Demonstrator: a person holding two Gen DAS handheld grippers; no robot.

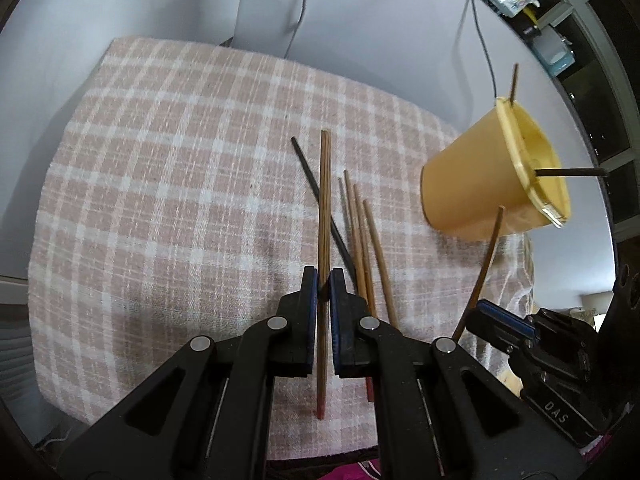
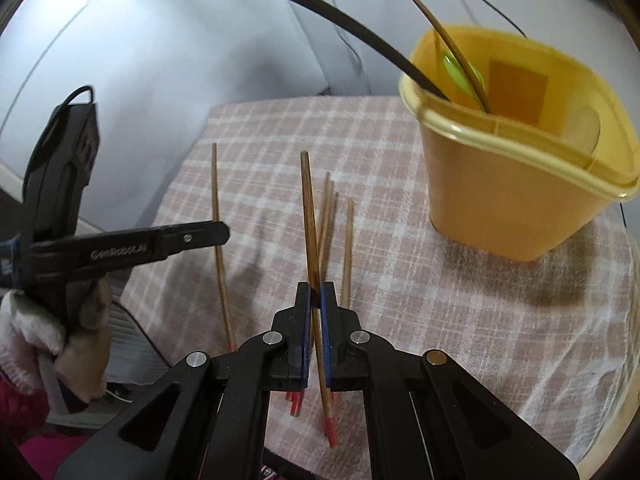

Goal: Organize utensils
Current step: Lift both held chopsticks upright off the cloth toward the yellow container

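Note:
My left gripper is shut on a brown red-tipped chopstick, held above the checked cloth. My right gripper is shut on another brown red-tipped chopstick; that gripper with its stick also shows at the right of the left wrist view. Several loose brown chopsticks and one black chopstick lie on the cloth between the grippers. A yellow cup stands at the right and holds a black chopstick and a brown one.
The pink checked cloth covers a small table whose edges drop off on all sides. A pale sofa stands behind it. Shelves with boxes are at the far right. A thin cable hangs behind the cup.

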